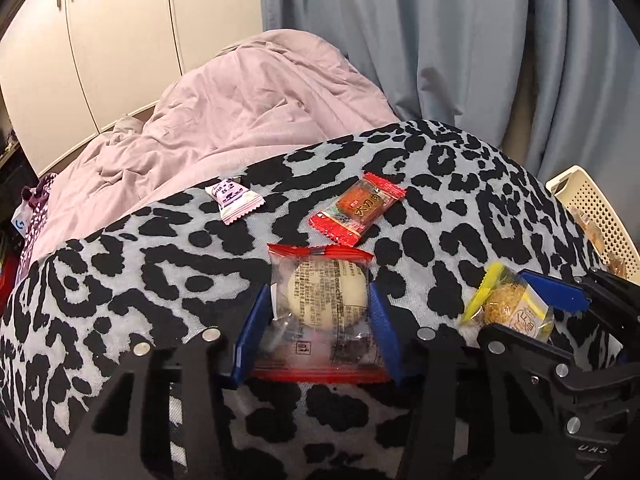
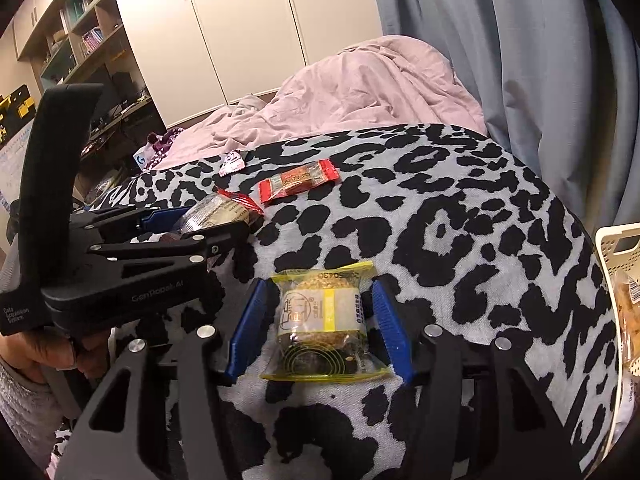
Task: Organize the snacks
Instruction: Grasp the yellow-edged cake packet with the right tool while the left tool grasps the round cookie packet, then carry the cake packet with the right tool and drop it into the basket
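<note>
My left gripper (image 1: 320,304) has its blue fingers against both sides of a clear red-edged packet with a pale round pastry (image 1: 320,300) on the leopard-print blanket (image 1: 160,264). My right gripper (image 2: 318,312) is around a yellow-edged packet with a brown snack (image 2: 320,316); small gaps show at the fingers. A red snack packet (image 1: 358,208) and a pink candy (image 1: 234,200) lie farther back. The right gripper shows in the left wrist view (image 1: 532,304), the left one in the right wrist view (image 2: 192,220).
A cream perforated basket (image 1: 596,208) holding some snacks stands at the blanket's right edge, also in the right wrist view (image 2: 612,256). A pink duvet (image 1: 248,108) lies behind. Blue curtains (image 1: 480,48) hang at the right, white cupboards (image 2: 240,20) at the back.
</note>
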Demonstrator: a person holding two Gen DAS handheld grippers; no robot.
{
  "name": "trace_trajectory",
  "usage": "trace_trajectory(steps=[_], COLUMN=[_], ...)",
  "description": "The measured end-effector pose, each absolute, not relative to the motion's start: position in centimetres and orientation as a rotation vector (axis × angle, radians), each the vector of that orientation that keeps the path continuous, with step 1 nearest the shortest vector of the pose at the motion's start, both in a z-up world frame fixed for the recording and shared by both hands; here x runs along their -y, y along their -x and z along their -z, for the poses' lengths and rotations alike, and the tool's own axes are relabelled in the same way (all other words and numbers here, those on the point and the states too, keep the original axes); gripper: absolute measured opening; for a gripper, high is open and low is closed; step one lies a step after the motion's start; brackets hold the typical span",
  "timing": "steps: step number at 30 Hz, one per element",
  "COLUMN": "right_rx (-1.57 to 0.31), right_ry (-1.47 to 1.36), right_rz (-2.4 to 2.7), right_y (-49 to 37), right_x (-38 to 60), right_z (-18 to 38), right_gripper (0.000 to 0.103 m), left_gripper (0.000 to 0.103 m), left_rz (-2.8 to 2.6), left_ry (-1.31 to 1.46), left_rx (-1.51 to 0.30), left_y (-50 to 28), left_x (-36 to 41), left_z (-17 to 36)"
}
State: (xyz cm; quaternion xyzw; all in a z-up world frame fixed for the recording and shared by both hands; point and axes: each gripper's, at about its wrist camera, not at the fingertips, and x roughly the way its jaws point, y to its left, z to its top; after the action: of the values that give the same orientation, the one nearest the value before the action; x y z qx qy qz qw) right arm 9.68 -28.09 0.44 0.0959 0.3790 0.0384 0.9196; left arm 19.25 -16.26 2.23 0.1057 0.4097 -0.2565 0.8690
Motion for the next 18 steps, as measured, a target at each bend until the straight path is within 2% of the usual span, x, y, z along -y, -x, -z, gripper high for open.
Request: trace_trajectory(steps=[3, 4, 5, 7, 18], right_rx=[-0.784, -0.789, -0.791, -0.788, -0.742], right_ry=[-0.178, -0.176, -0.175, -0.174, -0.207], right_rz=[-0.074, -0.069, -0.065, -0.063, -0.065], right_y=[-9.9, -10.0, -10.0, -10.0, -8.0], right_x=[27.9, 27.9, 27.9, 27.9, 28.6], right_z=[-0.3, -0.2, -0.1, -0.1, -1.0], right_gripper=[0.057, 0.053, 0.045, 0.040, 0.038], left_gripper=[0.046, 0.046, 0.046, 0.046, 0.046], left_rz=[0.538, 0.538, 0.541, 0.546, 0.557], left_ry=[-0.218, -0.218, -0.216, -0.210, -0.148], left_rx=[-0.852, -0.850, -0.847, -0.844, -0.791], left_y=[-19.0, -18.8, -18.5, -18.0, -14.8], left_x=[16.2, 16.2, 16.1, 15.9, 13.9], left_z=[-2.3, -2.3, -2.4, -2.5, -4.9])
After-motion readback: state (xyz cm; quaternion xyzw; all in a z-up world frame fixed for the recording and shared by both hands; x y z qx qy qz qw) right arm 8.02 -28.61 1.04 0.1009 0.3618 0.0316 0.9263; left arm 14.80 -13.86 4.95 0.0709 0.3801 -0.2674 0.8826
